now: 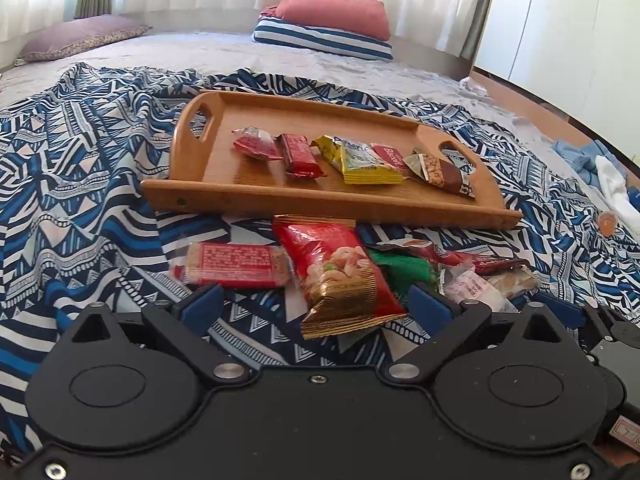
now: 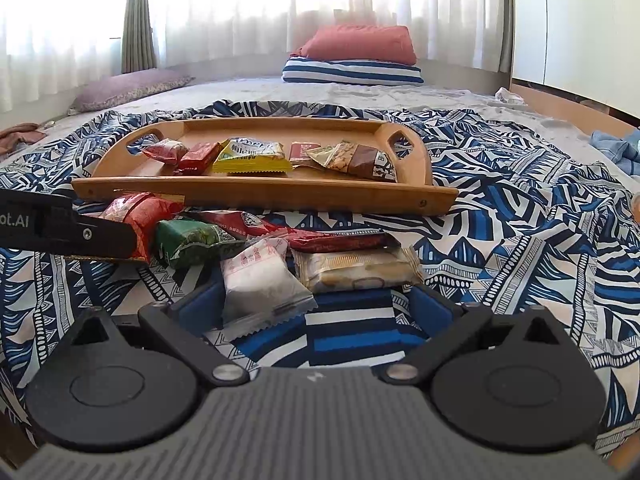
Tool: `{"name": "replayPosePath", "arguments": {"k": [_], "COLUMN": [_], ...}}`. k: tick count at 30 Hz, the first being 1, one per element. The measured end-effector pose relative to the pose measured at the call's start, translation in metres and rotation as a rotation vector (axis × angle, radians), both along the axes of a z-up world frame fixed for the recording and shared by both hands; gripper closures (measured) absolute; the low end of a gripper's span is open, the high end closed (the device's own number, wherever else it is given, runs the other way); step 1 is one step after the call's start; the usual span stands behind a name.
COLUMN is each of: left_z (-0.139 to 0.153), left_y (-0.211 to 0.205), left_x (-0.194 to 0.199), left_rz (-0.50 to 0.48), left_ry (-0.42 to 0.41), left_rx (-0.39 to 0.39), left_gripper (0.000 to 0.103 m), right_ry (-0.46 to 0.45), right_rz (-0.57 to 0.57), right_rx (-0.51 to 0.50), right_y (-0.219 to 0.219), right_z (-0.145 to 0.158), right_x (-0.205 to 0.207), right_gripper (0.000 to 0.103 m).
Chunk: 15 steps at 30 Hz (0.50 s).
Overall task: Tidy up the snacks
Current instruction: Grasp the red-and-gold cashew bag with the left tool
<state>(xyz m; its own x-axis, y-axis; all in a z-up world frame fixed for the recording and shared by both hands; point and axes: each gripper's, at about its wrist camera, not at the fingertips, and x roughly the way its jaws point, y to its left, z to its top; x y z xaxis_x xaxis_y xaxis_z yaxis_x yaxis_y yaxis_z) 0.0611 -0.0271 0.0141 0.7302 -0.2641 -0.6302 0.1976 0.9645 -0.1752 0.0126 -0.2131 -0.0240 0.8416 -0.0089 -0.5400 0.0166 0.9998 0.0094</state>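
Observation:
A wooden tray (image 1: 256,196) (image 2: 256,196) on the patterned blue cloth holds a row of several snack packs, among them a yellow pack (image 1: 366,162) (image 2: 252,158). More snacks lie loose in front of it. My left gripper (image 1: 316,304) is open around the near end of a red and gold nut bag (image 1: 340,276), its blue fingertips (image 1: 204,300) on either side. My right gripper (image 2: 320,308) is open, with a white wrapped snack (image 2: 260,280) between its fingers and a beige biscuit pack (image 2: 356,268) just beyond. A green pack (image 2: 188,242) lies to the left.
A red bar pack (image 1: 236,266) lies left of the nut bag. The left gripper's finger (image 2: 80,232) crosses the right wrist view at left. Pillows (image 1: 332,24) lie at the far side of the bed. Clothes (image 1: 592,164) lie by the right edge.

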Motion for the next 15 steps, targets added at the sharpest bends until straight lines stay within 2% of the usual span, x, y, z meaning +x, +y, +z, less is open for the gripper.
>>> {"name": "replayPosePath", "arguments": {"k": [6,9,12,15], "left_z": [0.001,0.001,0.002,0.003], "left_y": [-0.008,-0.010,-0.011,-0.011], "left_x": [0.006,0.008,0.009,0.006], "left_rz": [-0.007,-0.015,-0.019,-0.029], "left_ry": [0.002,0.002,0.002,0.000], "left_rx": [-0.016,-0.016,-0.014,-0.003], "left_gripper": [0.023,0.035,0.052,0.055], "right_ry": [-0.011,-0.020,-0.026,-0.033], "right_rz": [0.009,0.027,0.044,0.058], "right_rx": [-0.015,-0.022,-0.016,-0.021], "right_y": [0.008,0.013,0.017,0.022], "right_z": [0.002,0.003,0.004,0.006], "right_x": [-0.007,-0.011,-0.014,-0.016], "right_gripper": [0.002,0.008,0.016,0.023]}}
